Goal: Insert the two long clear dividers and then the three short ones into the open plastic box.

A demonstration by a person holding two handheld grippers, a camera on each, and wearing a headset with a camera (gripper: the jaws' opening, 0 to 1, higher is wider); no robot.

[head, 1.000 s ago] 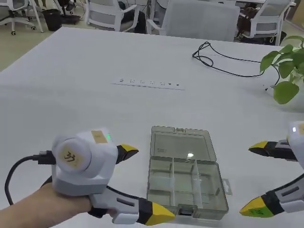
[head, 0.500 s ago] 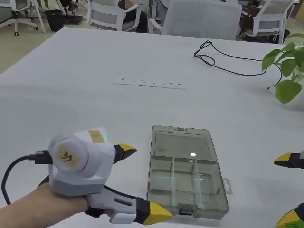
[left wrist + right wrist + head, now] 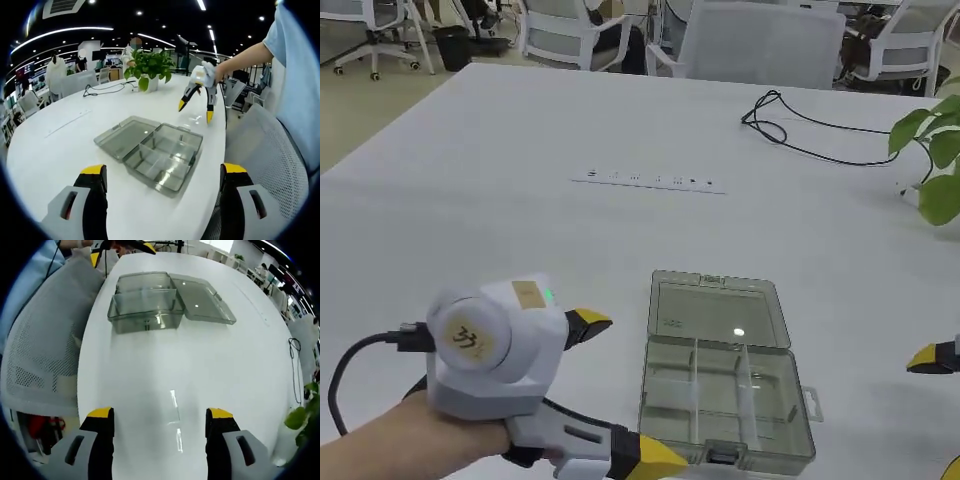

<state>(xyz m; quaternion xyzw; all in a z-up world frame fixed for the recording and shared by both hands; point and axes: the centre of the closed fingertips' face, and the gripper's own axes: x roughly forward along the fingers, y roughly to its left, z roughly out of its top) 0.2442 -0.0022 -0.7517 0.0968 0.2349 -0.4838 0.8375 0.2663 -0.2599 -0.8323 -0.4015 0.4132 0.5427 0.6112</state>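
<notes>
At the counter's near edge, the open plastic box (image 3: 725,410) sits with its lid (image 3: 715,310) laid flat behind it, toward the counter's far edge. Clear dividers (image 3: 693,380) stand inside the tray: two long ones run front to back, and shorter pieces cross between them and the walls, though I cannot count those with confidence.

My left gripper (image 3: 625,390) hovers just beside the box, on the side of the counter's left edge, jaws spread wide and holding nothing. My right gripper (image 3: 160,413) hangs well apart from it toward the right edge, jaws equally wide and empty.

I judge the insertion all but finished, so the step in hand is checking the seating. To do it well, I would look along each divider's top edge for one riding above the walls. I would then brace a box wall with one jaw tip and press the proud piece straight down with the other, lightly. Sideways force would flex the thin plastic or skid the box across the smooth counter.
</notes>
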